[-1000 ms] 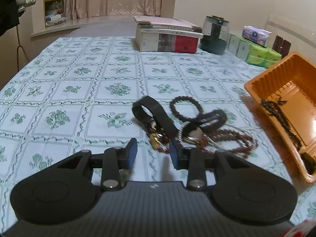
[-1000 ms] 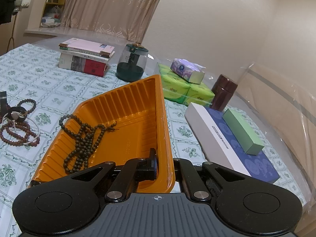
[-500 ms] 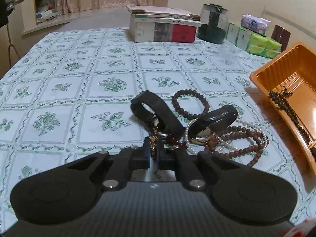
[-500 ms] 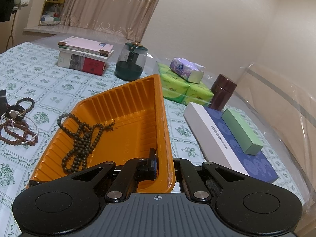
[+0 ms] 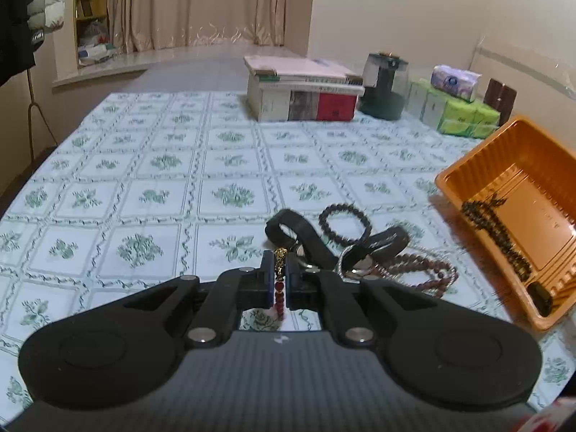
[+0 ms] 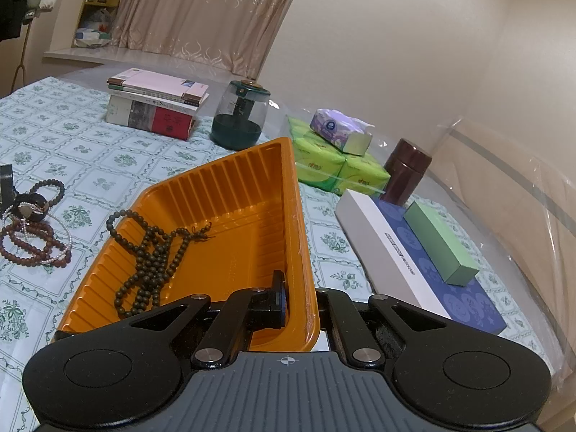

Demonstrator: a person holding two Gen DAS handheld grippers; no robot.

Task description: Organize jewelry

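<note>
the left gripper is closed on a thin bracelet of dark red beads with a small gold charm, which hangs between its pads above the green floral tablecloth. just behind it lies a pile of jewelry: a black strap watch, a dark round-bead bracelet and a long reddish-brown bead string, all touching. to the right stands the ribbed orange plastic tray, with a dark brown bead necklace inside. the right gripper is closed on the near right wall of this tray, one finger inside and one outside.
</note>
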